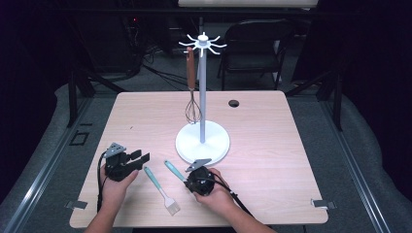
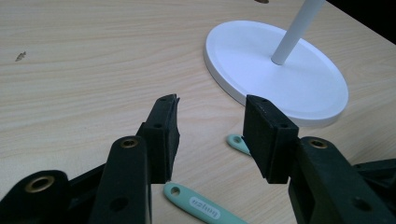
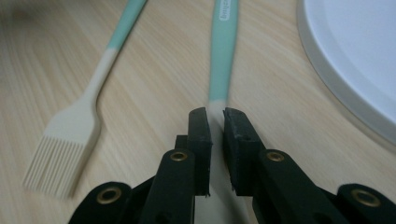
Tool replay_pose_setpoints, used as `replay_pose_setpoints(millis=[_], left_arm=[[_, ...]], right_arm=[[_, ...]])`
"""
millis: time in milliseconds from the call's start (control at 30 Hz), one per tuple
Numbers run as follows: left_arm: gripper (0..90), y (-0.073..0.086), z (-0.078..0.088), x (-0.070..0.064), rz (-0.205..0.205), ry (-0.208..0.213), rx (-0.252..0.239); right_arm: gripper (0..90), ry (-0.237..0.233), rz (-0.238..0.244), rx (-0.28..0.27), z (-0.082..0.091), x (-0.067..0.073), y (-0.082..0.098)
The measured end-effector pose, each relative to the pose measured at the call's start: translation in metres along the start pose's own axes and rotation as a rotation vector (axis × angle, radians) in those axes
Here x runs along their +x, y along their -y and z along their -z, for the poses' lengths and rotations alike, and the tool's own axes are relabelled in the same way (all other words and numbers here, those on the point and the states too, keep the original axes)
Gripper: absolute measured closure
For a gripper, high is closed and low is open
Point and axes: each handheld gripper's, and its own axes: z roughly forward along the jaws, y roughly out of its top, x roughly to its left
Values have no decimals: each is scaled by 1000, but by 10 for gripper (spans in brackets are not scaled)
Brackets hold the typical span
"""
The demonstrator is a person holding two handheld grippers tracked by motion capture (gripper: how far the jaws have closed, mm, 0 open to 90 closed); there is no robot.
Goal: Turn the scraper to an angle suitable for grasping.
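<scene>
A teal-handled utensil [image 1: 173, 170] [image 3: 223, 51] lies on the wooden table [image 1: 272, 160] beside the stand's base. My right gripper [image 1: 187, 175] [image 3: 216, 114] is shut on its pale neck, low over the tabletop; the utensil's head is hidden under the gripper and hand. Left of it lies a teal-handled basting brush [image 1: 163, 191] [image 3: 70, 149] with pale bristles. My left gripper [image 1: 141, 158] [image 2: 212, 109] is open with nothing between its pads, near the front left and pointing toward the stand. Beneath and beyond it I see both handle ends, the brush's [image 2: 201, 205] and the other utensil's [image 2: 238, 142].
A white utensil stand [image 1: 202, 141] [image 2: 289, 79] [image 3: 355, 60] with a tall pole and hooked crown stands mid-table. A brown-handled whisk [image 1: 193, 109] hangs from one hook. A cable hole [image 1: 233, 103] sits at the back, and a folding chair [image 1: 255, 46] beyond the table.
</scene>
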Motion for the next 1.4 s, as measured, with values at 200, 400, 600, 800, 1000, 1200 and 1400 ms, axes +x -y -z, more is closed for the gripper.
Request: replay_pose_setpoints(millis=[200, 400, 600, 800, 1000, 1200, 1400], left_arm=[[552, 0, -1, -1, -7, 0, 13], [552, 0, -2, -6, -17, 6, 21], [552, 1, -4, -9, -19, 14, 18], [549, 1, -5, -10, -17, 28, 24], [544, 2, -8, -14, -21, 40, 24], [530, 4, -12, -22, -28, 64, 34], [502, 6, -19, -34, -36, 99, 53]], right_arm=[[818, -1, -9, -9, 25, -12, 28], [818, -7, -18, -11, 46, -23, 51], [814, -1, -57, -17, 54, -25, 61], [784, 4, -56, -29, 50, -25, 57], [794, 9, -41, -21, 44, -24, 50], [800, 33, -6, -22, 40, -21, 46], [799, 38, 9, -34, 38, -20, 46]])
